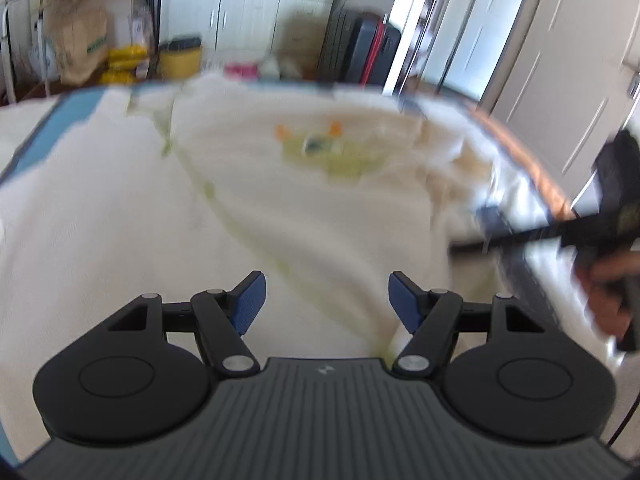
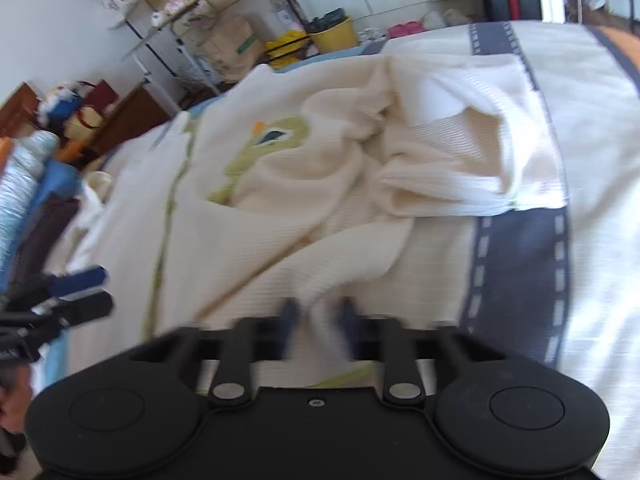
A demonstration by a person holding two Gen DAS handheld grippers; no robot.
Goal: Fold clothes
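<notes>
We hold the left claw (image 1: 326, 300) low, released over the sweater (image 1: 240, 200); the right claw (image 2: 318, 320) at 3 o'clock pinches its sleeve (image 2: 340, 256).

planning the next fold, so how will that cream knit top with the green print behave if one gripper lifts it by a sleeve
The cream top will probably be floppy: it already lies bunched in soft creases on the bed. Its ribbed knit probably won't slip between the right gripper fingers. Lifted from one point, the rest would likely drag and sag.

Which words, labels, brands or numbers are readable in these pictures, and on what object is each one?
No text can be read.
Left gripper: small pale logo on its body, no letters.
Paper bag: green print, too blurred.
Garment: green picture only, no words.
</notes>
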